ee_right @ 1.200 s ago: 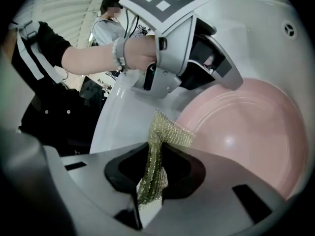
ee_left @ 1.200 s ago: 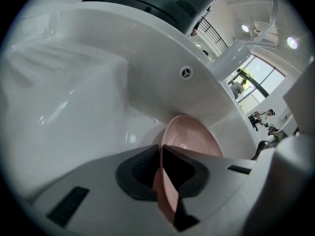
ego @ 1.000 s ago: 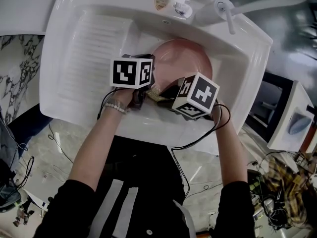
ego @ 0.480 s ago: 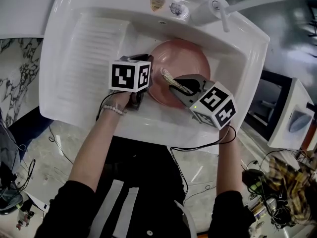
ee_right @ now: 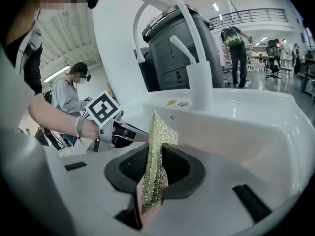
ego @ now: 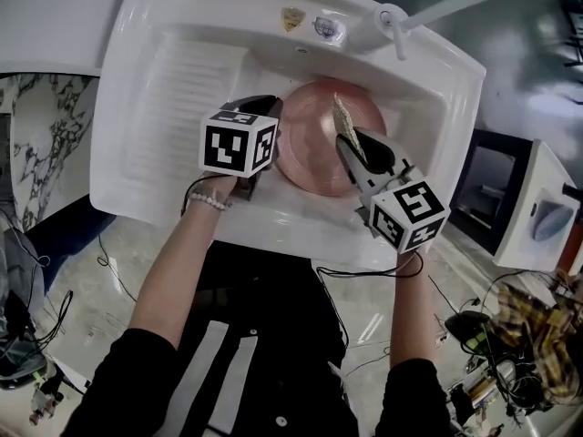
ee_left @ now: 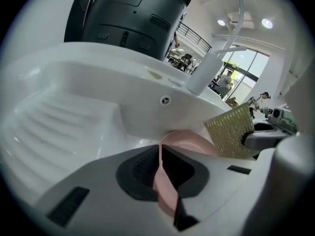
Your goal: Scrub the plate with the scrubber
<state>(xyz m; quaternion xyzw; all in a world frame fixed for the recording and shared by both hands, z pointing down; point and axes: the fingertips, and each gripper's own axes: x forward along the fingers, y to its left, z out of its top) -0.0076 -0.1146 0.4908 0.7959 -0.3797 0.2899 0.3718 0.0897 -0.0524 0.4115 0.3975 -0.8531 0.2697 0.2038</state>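
A pink plate (ego: 314, 153) lies in the basin of the white sink (ego: 182, 53). My left gripper (ego: 273, 121) pinches the plate's left rim; in the left gripper view the thin pink edge (ee_left: 161, 168) runs between the pads. Those jaws are opening slightly, with the rim still between them. My right gripper (ego: 357, 148) is shut on a gold mesh scrubber (ego: 344, 121), which stands on edge over the plate's right side. The scrubber (ee_right: 156, 146) sticks up from between the right pads, and it shows as a gold square (ee_left: 231, 132) in the left gripper view.
A white faucet (ego: 401, 16) with a long spout rises at the sink's back right. A ribbed draining board (ego: 182, 89) fills the sink's left half. Cables hang below the sink's front edge, over a marble floor. People stand in the background of the right gripper view.
The right gripper has swung the scrubber from the plate's front left across to its right side and lifted it on edge. The left gripper has stayed on the plate's rim.
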